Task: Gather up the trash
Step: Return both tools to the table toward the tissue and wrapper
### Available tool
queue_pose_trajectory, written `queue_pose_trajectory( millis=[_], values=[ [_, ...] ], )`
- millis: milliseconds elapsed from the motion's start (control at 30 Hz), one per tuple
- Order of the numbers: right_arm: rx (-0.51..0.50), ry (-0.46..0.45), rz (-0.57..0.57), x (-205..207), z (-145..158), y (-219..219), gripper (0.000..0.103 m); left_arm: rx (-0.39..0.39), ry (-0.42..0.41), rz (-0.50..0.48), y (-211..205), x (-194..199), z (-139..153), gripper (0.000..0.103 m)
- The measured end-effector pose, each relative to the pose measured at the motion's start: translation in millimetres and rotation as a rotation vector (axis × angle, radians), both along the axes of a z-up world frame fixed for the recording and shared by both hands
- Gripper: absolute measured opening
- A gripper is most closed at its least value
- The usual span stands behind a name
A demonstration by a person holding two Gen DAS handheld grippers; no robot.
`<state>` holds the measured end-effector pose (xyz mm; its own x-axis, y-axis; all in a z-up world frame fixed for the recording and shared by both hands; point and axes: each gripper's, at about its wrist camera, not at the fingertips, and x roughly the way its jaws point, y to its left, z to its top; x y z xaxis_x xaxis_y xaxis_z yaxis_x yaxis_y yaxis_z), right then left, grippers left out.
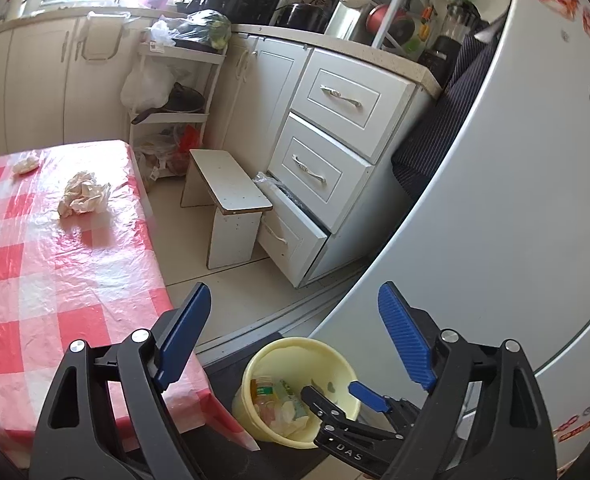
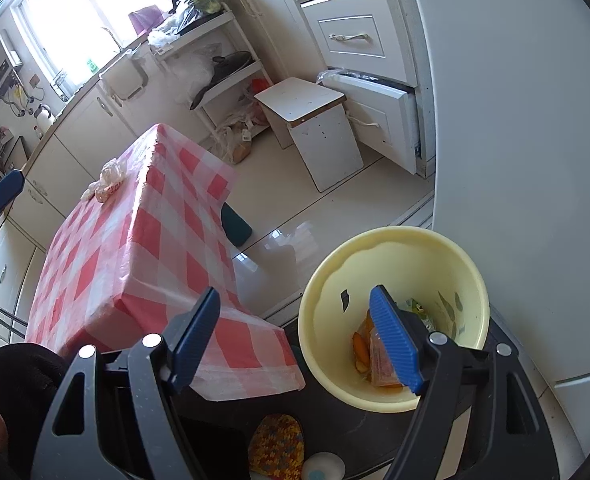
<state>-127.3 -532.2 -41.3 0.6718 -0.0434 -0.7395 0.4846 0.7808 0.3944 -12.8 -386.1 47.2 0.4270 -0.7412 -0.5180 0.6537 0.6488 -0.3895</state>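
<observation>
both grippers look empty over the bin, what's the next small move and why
Probably swing the left gripper back toward the crumpled paper on the checked table. Both it and the right gripper are open and hold nothing, the yellow bin already has trash inside, and that paper plus a smaller wad remain on the tabletop.

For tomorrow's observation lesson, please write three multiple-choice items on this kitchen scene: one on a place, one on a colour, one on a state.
1. Where is the crumpled paper?
A. on the checked tablecloth
B. on the stool
C. in a drawer

2. What colour is the trash bin?
A. green
B. pale yellow
C. black

3. How is the lowest drawer?
A. shut
B. removed
C. pulled partly open

Answers:
1 A, the crumpled paper lies on the checked tablecloth.
2 B, the trash bin has pale yellow walls.
3 C, the lowest drawer juts out from the cabinet.
</observation>
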Motion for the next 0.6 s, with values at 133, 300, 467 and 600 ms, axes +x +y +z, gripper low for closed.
queue_pose_trajectory(
  millis=[133, 300, 467, 600],
  values=[
    [-0.033, -0.028, 0.036, 16, 14, 7, 0.074, -0.023, -0.058, 0.096, 38, 23, 22, 0.084],
    [-0.081, -0.074, 0.136, 61, 38, 28, 0.074, 0.051, -0.131, 0.315, 113, 82, 31, 0.088],
    [-0.123, -0.106, 0.262, 128, 61, 62, 0.075, 0.134, -0.053, 0.495, 189, 159, 4, 0.088],
    [-0.157, -0.105, 0.359, 184, 70, 94, 0.075, 0.216, -0.038, 0.513, 207, 214, -10, 0.088]
  ],
)
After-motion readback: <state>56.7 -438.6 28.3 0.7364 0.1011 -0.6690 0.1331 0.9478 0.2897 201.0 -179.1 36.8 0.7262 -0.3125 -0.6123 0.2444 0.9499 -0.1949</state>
